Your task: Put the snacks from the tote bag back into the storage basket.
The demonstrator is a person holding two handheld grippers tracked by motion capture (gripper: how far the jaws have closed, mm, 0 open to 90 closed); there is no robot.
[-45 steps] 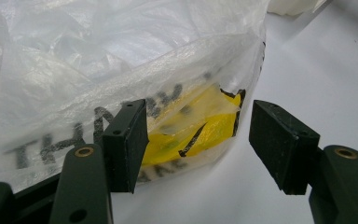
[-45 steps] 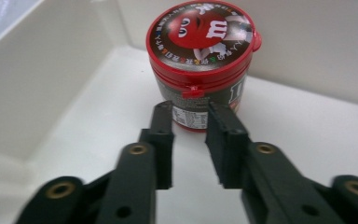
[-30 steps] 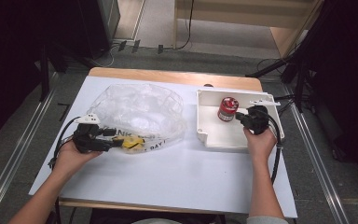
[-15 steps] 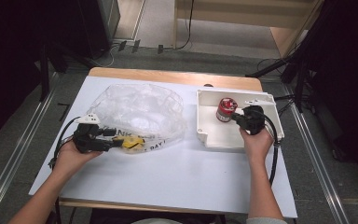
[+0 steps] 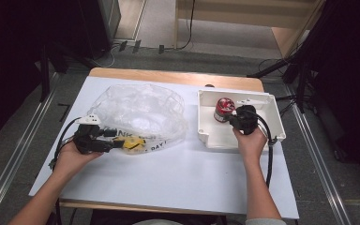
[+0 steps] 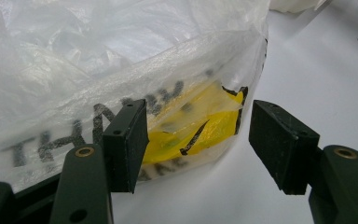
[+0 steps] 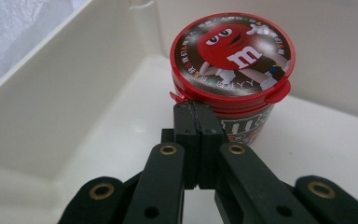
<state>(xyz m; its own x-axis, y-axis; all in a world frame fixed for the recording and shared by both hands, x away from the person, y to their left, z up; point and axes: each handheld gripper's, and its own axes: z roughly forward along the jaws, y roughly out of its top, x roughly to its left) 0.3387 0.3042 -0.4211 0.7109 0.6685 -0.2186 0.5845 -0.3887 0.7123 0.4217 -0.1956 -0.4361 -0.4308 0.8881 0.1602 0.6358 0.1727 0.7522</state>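
Note:
A red-lidded candy tub (image 5: 224,108) (image 7: 233,65) stands upright inside a white tray (image 5: 262,136). My right gripper (image 5: 232,118) (image 7: 198,112) is shut with nothing between its jaws, its tips right against the tub's near side under the lid. On the left of the table lies a crumpled clear plastic bag (image 5: 140,112) (image 6: 98,60) with black lettering and a yellow patch (image 5: 133,143) (image 6: 200,128). My left gripper (image 5: 117,140) (image 6: 198,140) is open, its jaws either side of the bag's printed corner.
The white table (image 5: 178,178) has bare room along its front. The tray's left wall (image 7: 51,88) rises close beside my right gripper. Cables trail from both grippers. Dark equipment and floor rails surround the table.
My right gripper has moved left and slightly forward inside the tray, up against the tub. The left gripper and bag have stayed put.

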